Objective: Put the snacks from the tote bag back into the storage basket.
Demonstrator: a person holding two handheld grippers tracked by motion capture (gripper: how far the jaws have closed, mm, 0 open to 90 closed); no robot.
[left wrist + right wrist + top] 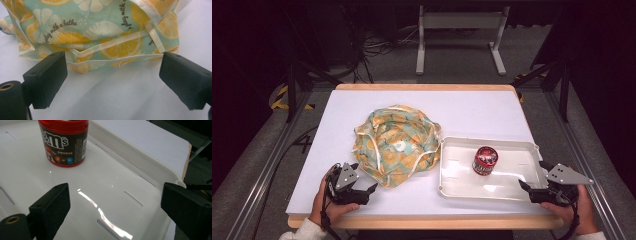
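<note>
Now our left gripper point(363, 186) waits with jaws apart at the lemon-print cloth bag's point(396, 145) 7 o'clock edge, while our right gripper point(533, 176), also apart, faces the M&M's jar point(485, 160) in the white tray point(452, 187), maybe for grabbing.

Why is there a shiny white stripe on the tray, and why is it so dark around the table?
Right gripper view: overhead light glares off the glossy tray floor. High view: the table is brightly lit while the surrounding room stays dim. Left gripper view: the cloth bag looks sharp, evenly lit.
</note>
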